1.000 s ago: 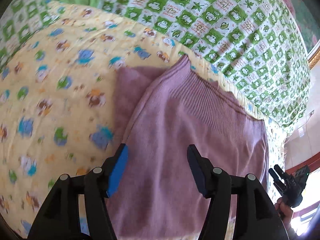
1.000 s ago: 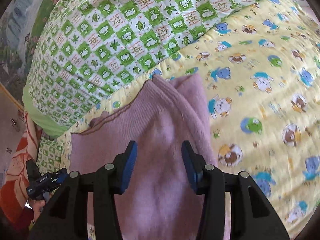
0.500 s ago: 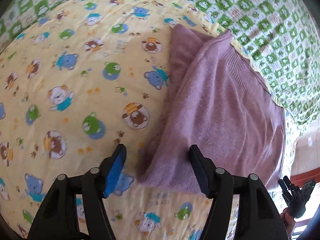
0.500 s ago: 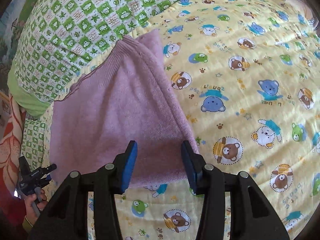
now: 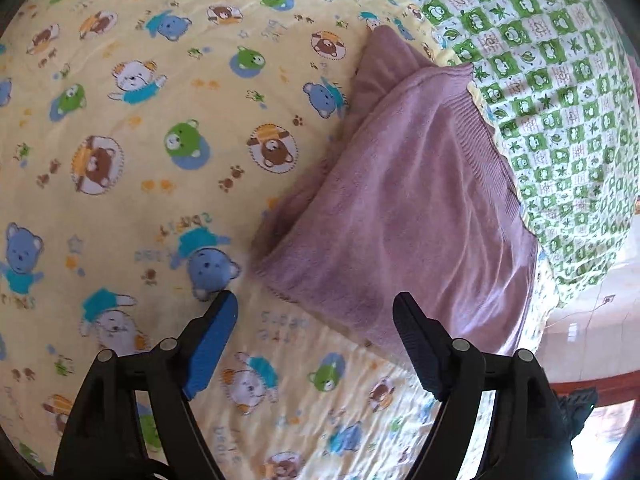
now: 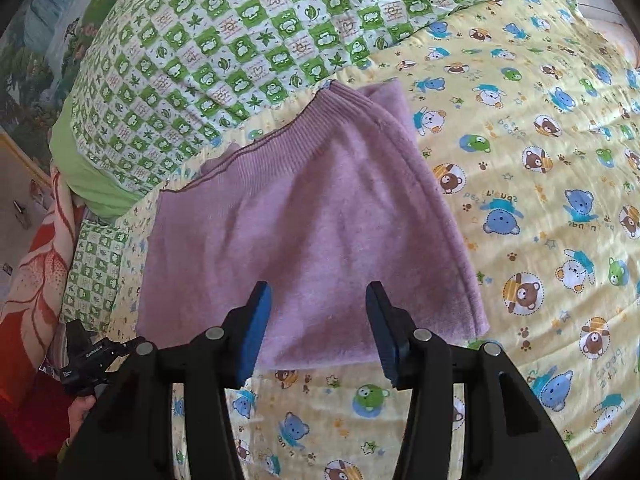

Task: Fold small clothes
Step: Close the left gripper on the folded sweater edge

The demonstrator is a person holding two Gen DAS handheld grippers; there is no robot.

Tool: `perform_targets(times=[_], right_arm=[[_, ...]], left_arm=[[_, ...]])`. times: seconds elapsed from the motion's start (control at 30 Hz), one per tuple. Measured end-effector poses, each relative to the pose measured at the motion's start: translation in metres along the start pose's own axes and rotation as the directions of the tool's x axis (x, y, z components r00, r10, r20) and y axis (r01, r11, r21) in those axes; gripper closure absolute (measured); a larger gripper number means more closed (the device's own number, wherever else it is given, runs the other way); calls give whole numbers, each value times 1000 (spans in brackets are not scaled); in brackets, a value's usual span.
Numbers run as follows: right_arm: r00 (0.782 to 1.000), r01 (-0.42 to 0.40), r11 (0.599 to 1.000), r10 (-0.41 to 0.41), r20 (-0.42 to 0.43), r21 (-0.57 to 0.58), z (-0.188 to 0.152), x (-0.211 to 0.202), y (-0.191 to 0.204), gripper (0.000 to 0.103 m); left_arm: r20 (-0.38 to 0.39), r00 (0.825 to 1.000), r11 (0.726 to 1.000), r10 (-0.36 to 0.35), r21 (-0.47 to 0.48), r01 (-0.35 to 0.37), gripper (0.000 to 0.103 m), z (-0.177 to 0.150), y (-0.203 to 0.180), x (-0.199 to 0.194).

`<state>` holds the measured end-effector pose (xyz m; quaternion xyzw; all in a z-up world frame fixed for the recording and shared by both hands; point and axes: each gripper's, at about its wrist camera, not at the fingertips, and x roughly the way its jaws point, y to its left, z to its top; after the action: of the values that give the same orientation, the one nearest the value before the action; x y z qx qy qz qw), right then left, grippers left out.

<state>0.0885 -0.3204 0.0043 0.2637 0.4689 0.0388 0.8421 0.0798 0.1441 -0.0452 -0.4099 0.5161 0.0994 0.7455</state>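
A small mauve knit garment (image 5: 404, 216) lies folded flat on a yellow bear-print blanket (image 5: 152, 140), ribbed hem at the far side. It also shows in the right wrist view (image 6: 304, 216). My left gripper (image 5: 314, 320) is open and empty, hovering above the garment's near left corner. My right gripper (image 6: 318, 312) is open and empty, above the garment's near edge. The right gripper (image 5: 576, 400) shows at the lower right of the left wrist view, and the left gripper (image 6: 96, 356) at the lower left of the right wrist view.
A green-and-white checked quilt (image 6: 240, 40) lies beyond the garment; it also shows in the left wrist view (image 5: 560, 100). A red and orange floral cloth (image 6: 28, 300) hangs at the bed's left edge. The floor (image 5: 588, 332) shows beyond the bed edge.
Both grippers have drawn back and up from the garment, open throughout. The garment's near edge and the blanket in front of it have come into view.
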Motion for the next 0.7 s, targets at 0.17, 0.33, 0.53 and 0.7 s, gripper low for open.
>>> perform_targets(times=[0.17,0.33,0.53,0.7], right_arm=[[1000,-18,1000,18,-18,-7,-5,2,8,52],[1000,-16,1000,15,-28,-13,-8,4,10,52],[999,-10,1000,9,-38,-14,-8,6,9,52],[999,-3,1000,3,-39,-3,-5,8,3,52]], left_arm=[[41,999,997,-19,-77,22,12,6,-7,13],[94,996,995,-6,-101,16,11,20,-19,25],[126,992,999,27,-43,-22,63,34,-28,32],[118,992,999,-36,-6,37,86,39,-35,28]])
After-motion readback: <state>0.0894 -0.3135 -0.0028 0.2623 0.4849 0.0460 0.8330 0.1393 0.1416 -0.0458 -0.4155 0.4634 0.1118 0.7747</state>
